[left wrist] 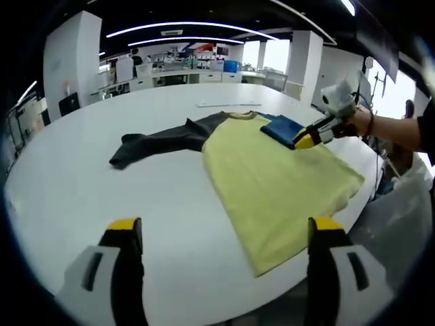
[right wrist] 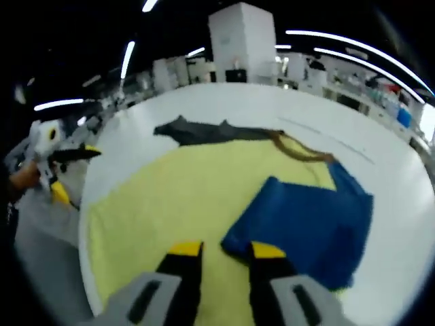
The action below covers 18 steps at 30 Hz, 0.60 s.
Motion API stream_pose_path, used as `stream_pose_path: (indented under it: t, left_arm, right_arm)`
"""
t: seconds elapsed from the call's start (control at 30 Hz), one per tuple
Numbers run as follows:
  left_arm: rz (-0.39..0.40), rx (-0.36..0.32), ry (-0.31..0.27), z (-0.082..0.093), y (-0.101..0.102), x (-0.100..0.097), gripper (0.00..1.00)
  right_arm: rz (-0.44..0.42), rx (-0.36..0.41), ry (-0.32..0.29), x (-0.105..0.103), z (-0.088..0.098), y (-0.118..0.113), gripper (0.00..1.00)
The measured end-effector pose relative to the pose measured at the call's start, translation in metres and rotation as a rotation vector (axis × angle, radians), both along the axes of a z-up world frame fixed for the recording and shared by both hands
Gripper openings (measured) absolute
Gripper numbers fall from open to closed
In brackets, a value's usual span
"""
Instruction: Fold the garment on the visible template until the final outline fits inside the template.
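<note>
The right gripper (right wrist: pixel 225 252) pinches the blue sleeve (right wrist: pixel 309 221) over the yellow garment (right wrist: pixel 177 197), mid-fold, while the left gripper (left wrist: pixel 224 231) hangs open beside it, the dark sleeve (left wrist: pixel 163 139) likely next.

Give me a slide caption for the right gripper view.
Right gripper closing on the blue sleeve folded over the yellow garment on a white table.

**Garment part-folded on the white table**

The garment (left wrist: pixel 272 176) lies flat on the white table (left wrist: pixel 102 197): a pale yellow body, a dark grey sleeve (left wrist: pixel 163 139) stretched straight out to the side, and a blue sleeve (right wrist: pixel 319 224) folded inward so it rests on the yellow cloth near the brown-edged collar (right wrist: pixel 299 151).
</note>
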<state>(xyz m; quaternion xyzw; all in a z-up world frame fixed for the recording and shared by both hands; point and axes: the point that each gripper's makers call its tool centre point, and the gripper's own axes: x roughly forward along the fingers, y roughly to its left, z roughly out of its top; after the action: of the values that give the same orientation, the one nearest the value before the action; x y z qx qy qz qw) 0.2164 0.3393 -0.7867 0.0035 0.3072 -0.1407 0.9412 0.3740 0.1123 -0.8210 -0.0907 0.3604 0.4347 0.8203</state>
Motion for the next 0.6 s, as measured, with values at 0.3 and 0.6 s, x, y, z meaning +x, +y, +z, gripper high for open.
stream_pose_path:
  t: [0.3, 0.6]
  left_arm:
    - [-0.006, 0.010, -0.006, 0.000, 0.001, 0.001, 0.99]
    - [-0.010, 0.007, -0.023, 0.002, 0.000, 0.003, 0.99]
  right_arm:
    - [-0.165, 0.019, -0.035, 0.024, 0.015, -0.030, 0.49]
    - [-0.273, -0.041, -0.059, 0.046, 0.006, -0.064, 0.50]
